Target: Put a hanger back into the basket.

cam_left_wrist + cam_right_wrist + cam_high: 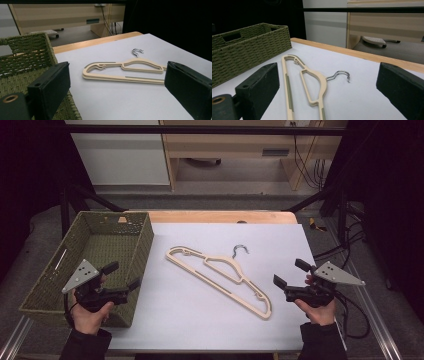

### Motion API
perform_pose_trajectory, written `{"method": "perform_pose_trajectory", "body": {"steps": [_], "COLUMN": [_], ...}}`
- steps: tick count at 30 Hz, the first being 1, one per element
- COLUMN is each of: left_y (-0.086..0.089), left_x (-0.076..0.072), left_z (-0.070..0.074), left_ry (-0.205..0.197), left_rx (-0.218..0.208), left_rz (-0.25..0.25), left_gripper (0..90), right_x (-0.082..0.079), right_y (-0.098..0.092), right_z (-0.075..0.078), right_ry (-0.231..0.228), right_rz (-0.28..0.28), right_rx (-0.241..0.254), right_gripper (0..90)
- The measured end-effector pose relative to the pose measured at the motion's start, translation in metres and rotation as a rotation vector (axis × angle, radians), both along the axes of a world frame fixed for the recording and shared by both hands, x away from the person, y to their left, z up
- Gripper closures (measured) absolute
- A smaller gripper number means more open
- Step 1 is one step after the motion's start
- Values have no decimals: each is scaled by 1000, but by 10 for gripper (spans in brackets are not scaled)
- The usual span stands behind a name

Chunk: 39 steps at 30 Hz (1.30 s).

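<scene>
A cream plastic hanger (pixel 220 277) with a metal hook (pixel 241 249) lies flat on the white sheet, running from upper left to lower right. My left gripper (pixel 122 276) hovers over the near right corner of the green woven basket (pixel 60 270), jaws wide apart and empty, pointing right toward the hanger (pixel 120 71). My right gripper (pixel 291 272) is held at the sheet's right edge, open and empty, pointing left at the hanger (pixel 309 85). Neither touches the hanger.
The basket (pixel 249 50) stands empty at the table's left side. The white sheet (pixel 200 320) covers most of the wooden table (pixel 220 216). Dark frame rails, cables and furniture lie beyond the far edge.
</scene>
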<state>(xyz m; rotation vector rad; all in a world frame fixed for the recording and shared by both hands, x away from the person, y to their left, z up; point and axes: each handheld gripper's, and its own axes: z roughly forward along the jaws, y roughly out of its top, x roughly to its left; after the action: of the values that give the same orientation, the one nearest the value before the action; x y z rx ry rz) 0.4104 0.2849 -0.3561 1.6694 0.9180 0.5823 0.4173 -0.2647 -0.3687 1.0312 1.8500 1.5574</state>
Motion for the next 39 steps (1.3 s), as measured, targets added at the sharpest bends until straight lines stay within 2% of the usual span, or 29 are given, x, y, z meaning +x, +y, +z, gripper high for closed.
{"method": "perform_pose_trajectory", "body": {"steps": [5,10,12,15,18,22,29,33,35,37,39], "left_y": [-1,-1,-1,-3,-4,-3,-6,-5,-6,-6,-7], "left_x": [1,2,3,3,3,3,3,3,2,2,3], "left_z": [-1,-2,-3,-3,-4,-4,-4,-4,-4,-4,-5], "left_ry": [7,10,14,17,17,20,19,21,18,18,23], "left_rx": [15,9,22,33,31,30,34,38,36,31,41], "left_rz": [-3,-1,-2,-5,-4,-5,-4,-4,-4,-4,-9], "left_gripper": [65,64,63,63,63,63,65,66,68,69,69], "right_x": [6,16,21,29,37,45,64,73,76,76,78], "right_y": [3,11,14,19,26,35,54,62,64,65,65], "right_z": [-1,-4,-6,-12,-18,-25,-48,-65,-71,-73,-78], "right_ry": [16,51,68,91,133,169,269,322,341,348,354], "right_rz": [7,7,10,20,42,56,83,109,111,109,107], "right_rx": [-39,-72,-80,-119,-152,-171,-288,-318,-362,-371,-382], "right_gripper": [66,83,87,88,88,104,130,183,206,223,286]}}
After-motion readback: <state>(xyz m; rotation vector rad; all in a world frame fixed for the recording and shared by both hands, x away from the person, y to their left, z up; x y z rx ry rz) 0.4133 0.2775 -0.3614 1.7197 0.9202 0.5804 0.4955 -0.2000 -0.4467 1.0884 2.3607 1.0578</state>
